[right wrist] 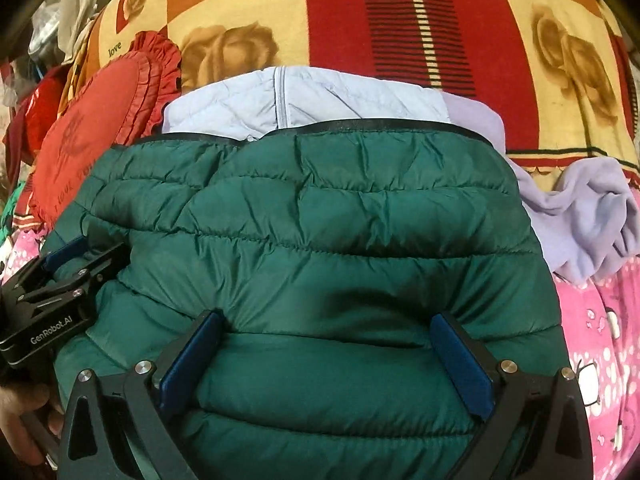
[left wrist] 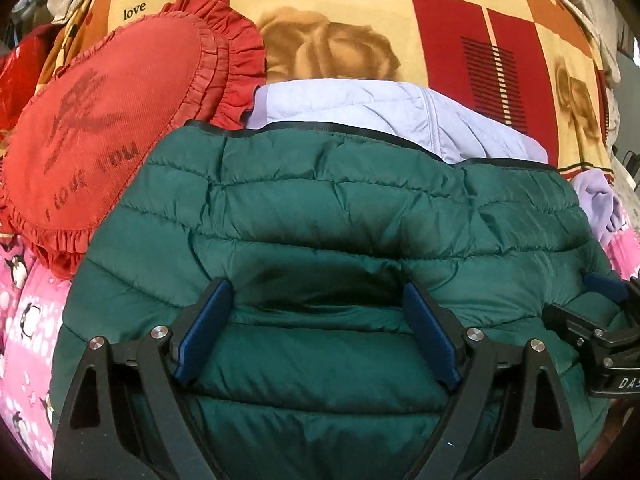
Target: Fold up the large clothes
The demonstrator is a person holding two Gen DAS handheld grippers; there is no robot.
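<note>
Green quilted jacket lies on the patterned blanket, over a lilac garment. Left gripper and right gripper hover spread, empty; pinch the near fold evenly before lifting.

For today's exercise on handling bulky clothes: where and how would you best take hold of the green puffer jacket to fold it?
Probably grip the green puffer jacket by the black-bound edge farthest from the grippers, one gripper towards each end. Reach over from the near side. That flat edge looks thinner than the puffed panels, so open jaws should close on it more easily, and it lies exposed on the pale lilac jacket.
</note>
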